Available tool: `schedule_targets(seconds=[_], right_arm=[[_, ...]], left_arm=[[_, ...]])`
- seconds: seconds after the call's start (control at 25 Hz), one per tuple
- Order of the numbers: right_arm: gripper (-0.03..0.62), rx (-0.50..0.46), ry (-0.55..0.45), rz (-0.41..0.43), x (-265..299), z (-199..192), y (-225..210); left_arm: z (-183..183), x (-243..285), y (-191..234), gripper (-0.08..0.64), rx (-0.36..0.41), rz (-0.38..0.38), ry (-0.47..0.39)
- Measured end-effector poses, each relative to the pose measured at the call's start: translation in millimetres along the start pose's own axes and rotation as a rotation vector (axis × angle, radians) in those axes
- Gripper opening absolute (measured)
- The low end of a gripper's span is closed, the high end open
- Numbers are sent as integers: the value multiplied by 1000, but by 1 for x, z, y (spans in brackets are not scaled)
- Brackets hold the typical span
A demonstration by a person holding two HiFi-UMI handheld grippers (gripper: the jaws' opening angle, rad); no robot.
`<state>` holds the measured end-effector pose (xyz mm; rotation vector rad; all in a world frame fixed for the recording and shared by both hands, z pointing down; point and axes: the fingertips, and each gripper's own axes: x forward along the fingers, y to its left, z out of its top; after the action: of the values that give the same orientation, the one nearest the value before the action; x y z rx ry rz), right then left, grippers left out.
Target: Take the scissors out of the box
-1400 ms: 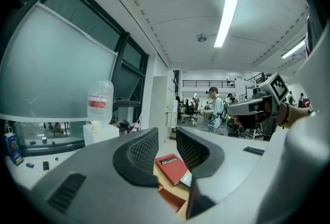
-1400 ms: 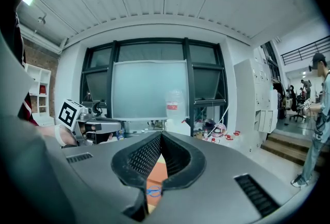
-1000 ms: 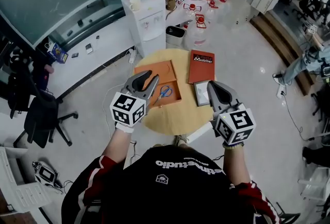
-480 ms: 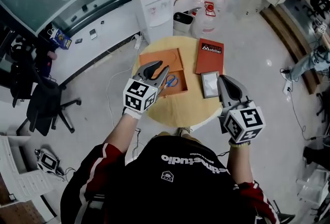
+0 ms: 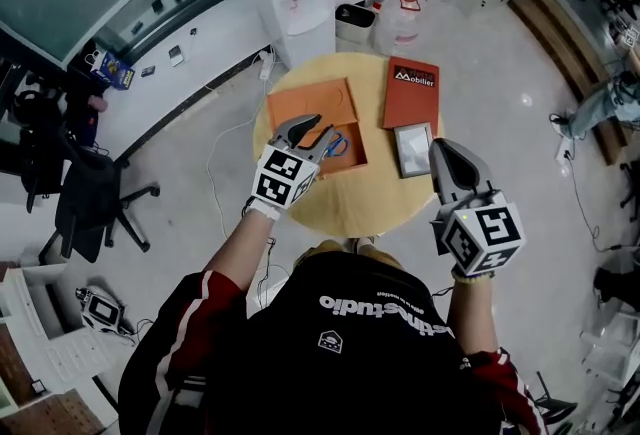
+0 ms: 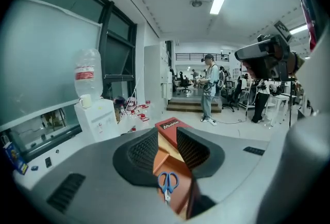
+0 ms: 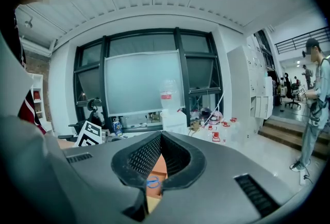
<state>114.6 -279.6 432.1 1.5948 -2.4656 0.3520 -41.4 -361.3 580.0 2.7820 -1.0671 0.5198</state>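
Your left claw (image 5: 322, 129), jaws apart and empty, has advanced over the box (image 5: 308, 103). The scissors (image 5: 336, 145) lie just beyond its tips. Your right claw (image 5: 442, 151) is closed and empty, well aside. No grasp yet.

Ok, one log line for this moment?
left claw: open, over box, near scissors | right claw: shut, empty, at table edge | scissors: in box, untouched

Black shirt (image 5: 370, 353), white lettering, small white logo; red sleeves (image 5: 200, 295), white stripe. White glove (image 5: 262, 211). Both left gripper (image 5: 322, 127) and right gripper (image 5: 441, 147): grey shells, black dimpled pads (image 6: 142, 152) on fingers, white cubes (image 5: 484, 238) with black square markers.
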Motion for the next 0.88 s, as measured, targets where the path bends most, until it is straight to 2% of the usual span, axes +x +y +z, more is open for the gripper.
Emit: schedule_targets(seconds=[0.52,0.88], right_arm=[[28,34,43,-26,6,-19,-18],[28,26,102,-36,14,-38,-31]], left_arm=[[-91,61,-21,121,87,-107,215],[-146,97,-24,121,48,-165,357]])
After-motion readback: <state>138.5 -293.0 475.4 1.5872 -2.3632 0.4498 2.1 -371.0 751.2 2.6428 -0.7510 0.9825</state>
